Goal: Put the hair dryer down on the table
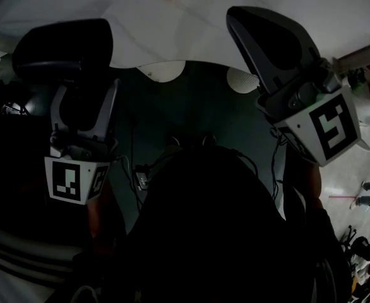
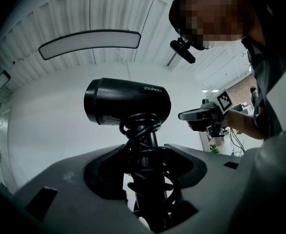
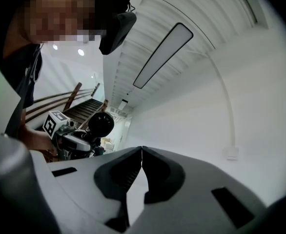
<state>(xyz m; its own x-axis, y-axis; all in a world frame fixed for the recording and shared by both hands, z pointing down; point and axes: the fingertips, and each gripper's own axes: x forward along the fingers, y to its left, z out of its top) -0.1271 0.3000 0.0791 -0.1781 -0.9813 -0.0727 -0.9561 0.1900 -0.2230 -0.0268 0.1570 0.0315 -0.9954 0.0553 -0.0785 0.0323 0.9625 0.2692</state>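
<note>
The black hair dryer (image 2: 128, 101) stands upright with its barrel pointing left and its cord coiled round the handle. My left gripper (image 2: 145, 155) is shut on that handle and is held up toward the ceiling. In the head view the dryer's barrel (image 1: 62, 46) shows above the left gripper (image 1: 84, 100). My right gripper (image 3: 142, 150) is shut with nothing between its jaws and is also raised. In the head view the right gripper (image 1: 267, 40) sits at the upper right. Each gripper view shows the other gripper at a distance: the right gripper (image 2: 201, 115), and the dryer (image 3: 100, 126).
The person's dark torso (image 1: 204, 232) fills the lower middle of the head view. A pale round surface (image 1: 172, 17) lies beyond the grippers, with dark floor (image 1: 191, 106) in front of it. A long ceiling light (image 2: 89, 40) and a staircase (image 3: 84, 106) show in the gripper views.
</note>
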